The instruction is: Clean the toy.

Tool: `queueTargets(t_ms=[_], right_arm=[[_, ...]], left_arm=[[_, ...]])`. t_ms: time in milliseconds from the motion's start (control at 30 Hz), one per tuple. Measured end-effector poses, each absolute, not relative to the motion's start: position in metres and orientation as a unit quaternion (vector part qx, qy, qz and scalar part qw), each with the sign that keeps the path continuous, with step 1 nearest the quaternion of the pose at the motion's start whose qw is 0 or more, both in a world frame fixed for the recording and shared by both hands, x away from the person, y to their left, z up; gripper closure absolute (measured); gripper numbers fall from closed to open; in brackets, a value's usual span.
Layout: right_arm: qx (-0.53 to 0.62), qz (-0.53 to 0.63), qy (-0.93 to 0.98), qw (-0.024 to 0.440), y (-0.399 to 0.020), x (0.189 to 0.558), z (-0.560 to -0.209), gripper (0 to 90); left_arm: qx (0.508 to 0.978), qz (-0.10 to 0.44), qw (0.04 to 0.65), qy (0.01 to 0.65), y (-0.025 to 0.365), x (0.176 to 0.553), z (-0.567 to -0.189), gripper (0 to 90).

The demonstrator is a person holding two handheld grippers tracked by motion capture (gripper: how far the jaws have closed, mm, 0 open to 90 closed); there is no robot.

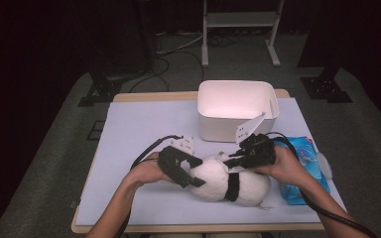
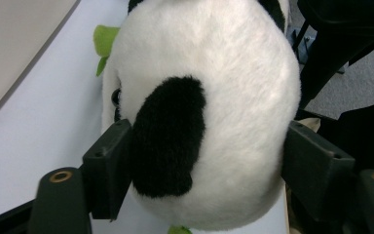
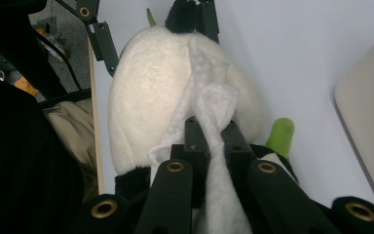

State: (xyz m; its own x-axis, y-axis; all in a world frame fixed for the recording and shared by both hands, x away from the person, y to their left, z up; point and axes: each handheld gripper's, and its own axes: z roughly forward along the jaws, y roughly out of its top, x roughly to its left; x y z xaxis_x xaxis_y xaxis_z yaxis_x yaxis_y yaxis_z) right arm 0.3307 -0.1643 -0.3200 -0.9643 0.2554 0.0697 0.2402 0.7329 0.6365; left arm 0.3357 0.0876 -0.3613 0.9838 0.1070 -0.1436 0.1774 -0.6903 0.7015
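A black-and-white panda plush (image 1: 238, 186) lies on its side near the front of the white table top (image 1: 139, 129). My left gripper (image 1: 197, 172) grips its head end: one pad sits against a black patch (image 2: 168, 136) and the other against the white fur (image 2: 224, 87). My right gripper (image 1: 231, 161) is above the plush's middle, shut on a crumpled white wipe (image 3: 209, 92). The wipe lies against the plush's white belly (image 3: 146, 97). A green plush piece (image 3: 278, 136) pokes out beside the body.
An empty white bin (image 1: 238, 111) stands just behind the plush. A blue pack of wipes (image 1: 305, 148) lies under my right hand at the table's right edge. A white frame stand (image 1: 240, 29) is on the floor beyond the table.
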Motion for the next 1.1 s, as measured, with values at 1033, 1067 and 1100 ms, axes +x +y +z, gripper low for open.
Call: queueTargets(t_ms=[1033, 1067, 1100], right_arm=[[0.155, 0.358, 0.920, 0.047, -0.204, 0.307, -0.316, 83.7], [0.157, 0.360, 0.918, 0.048, -0.207, 0.306, -0.316, 83.7], [0.159, 0.363, 0.917, 0.049, -0.210, 0.305, -0.317, 83.7]], left_arm=[[0.918, -0.047, 0.387, 0.071, 0.077, 0.336, -0.358, 24.2], [0.918, -0.047, 0.388, 0.071, 0.077, 0.336, -0.358, 24.2], [0.918, -0.047, 0.388, 0.071, 0.077, 0.336, -0.358, 24.1]])
